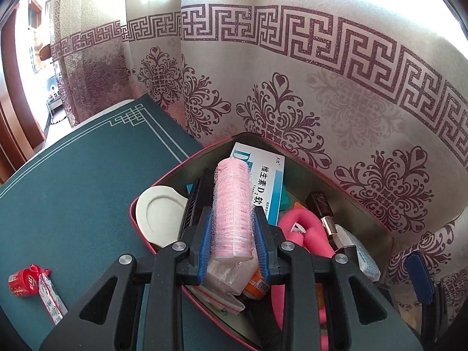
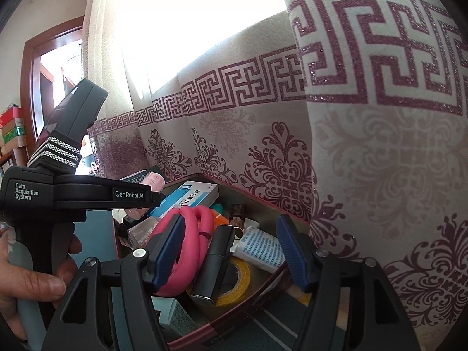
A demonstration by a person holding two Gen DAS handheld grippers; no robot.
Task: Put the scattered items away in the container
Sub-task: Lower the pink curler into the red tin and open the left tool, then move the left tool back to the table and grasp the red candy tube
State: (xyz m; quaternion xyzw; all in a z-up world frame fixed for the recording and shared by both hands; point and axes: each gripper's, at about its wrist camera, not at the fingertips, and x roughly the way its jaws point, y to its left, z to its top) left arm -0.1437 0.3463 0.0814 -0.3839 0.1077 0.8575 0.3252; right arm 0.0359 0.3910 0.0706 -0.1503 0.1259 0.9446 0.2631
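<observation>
Above the container [image 1: 380, 228], the left gripper [image 1: 233, 234] jaws clamp a pink hair roller [image 1: 232, 204]; the right gripper [image 2: 231, 251] jaws stand wide and empty.

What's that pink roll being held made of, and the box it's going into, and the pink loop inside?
The pink roll looks like a plastic hair roller wrapped in fuzzy mesh: fine bristly netting shows along its edges. The box seems to be metal, a tin: thin dull grey-green walls with a rolled red rim. The pink loop looks like soft matte foam, though rubber is possible.
</observation>
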